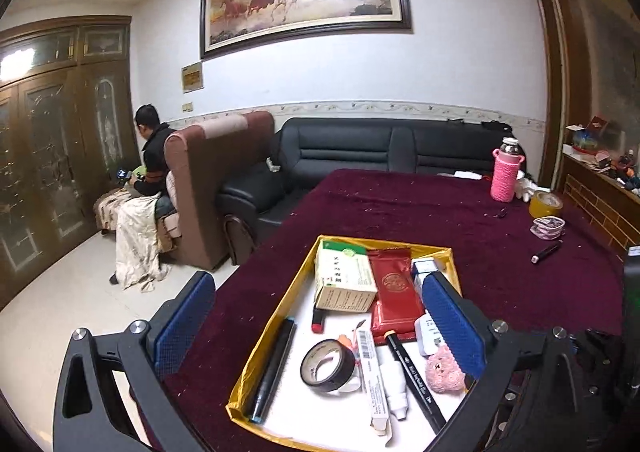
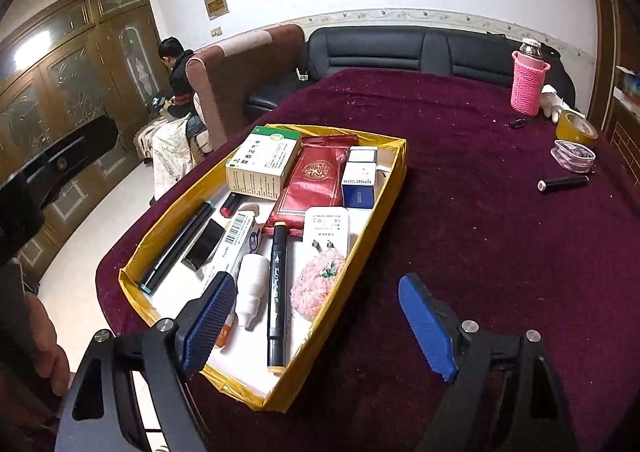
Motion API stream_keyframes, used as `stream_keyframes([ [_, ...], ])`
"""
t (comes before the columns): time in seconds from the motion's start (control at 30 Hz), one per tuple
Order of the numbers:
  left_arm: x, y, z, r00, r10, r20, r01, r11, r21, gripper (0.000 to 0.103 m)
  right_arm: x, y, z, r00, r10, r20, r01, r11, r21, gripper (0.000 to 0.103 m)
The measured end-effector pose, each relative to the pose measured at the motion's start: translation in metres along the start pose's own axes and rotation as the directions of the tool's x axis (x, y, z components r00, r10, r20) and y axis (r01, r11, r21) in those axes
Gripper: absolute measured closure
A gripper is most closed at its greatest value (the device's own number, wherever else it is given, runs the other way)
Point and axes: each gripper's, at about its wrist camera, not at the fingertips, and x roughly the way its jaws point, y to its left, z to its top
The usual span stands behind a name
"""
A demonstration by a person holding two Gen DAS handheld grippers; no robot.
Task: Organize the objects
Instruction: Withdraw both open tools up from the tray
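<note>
A table [image 2: 460,212] under a maroon cloth is carrying a yellow-rimmed tray [image 2: 394,168], which is already holding most of the items: 1 green-and-white box [image 2: 262,164], 1 red packet [image 2: 316,184], 1 blue-and-white box [image 2: 360,180], 1 white adapter [image 2: 326,226], 1 pink fuzzy toy [image 2: 316,286], 1 black marker [image 2: 277,292] and 1 tape roll [image 1: 328,366].

Outside the tray, well apart on the far right, a pink-sleeved bottle [image 2: 529,82], a yellow tape roll [image 2: 576,128], a small pouch [image 2: 572,156] and a black tube [image 2: 564,184] are lying loose.

The left gripper [image 1: 316,328] is hanging over the tray, jaws released, gripping nothing. The right gripper [image 2: 320,316] is hovering at the tray's near corner, likewise spread and empty.

Judgement: collection is appearing largely done, with 4 strays outstanding. The next move is likely calling for the right gripper to be reaching right toward the black tube, the nearest stray, aligning its jaws across the barrel.
</note>
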Motion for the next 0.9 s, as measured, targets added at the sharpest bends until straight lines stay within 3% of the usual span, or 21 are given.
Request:
stream_keyframes([
  [0.17,0.003,0.003,-0.004,0.999,0.038,-0.037,-0.038,0.999,-0.012,0.0,-0.001,0.0,-0.001,1.0,-0.02,0.013,0.02,1.0,-0.009,0.014],
  [0.37,0.014,0.013,-0.012,0.994,0.035,-0.103,-0.039,0.998,-0.043,0.0,0.001,0.005,-0.003,0.999,-0.05,0.021,0.05,0.998,-0.04,0.011],
  [0.9,0.035,0.038,-0.022,0.986,0.056,-0.154,-0.067,0.995,-0.072,0.0,0.024,0.039,0.018,0.993,-0.115,0.015,0.116,0.975,-0.189,0.009],
])
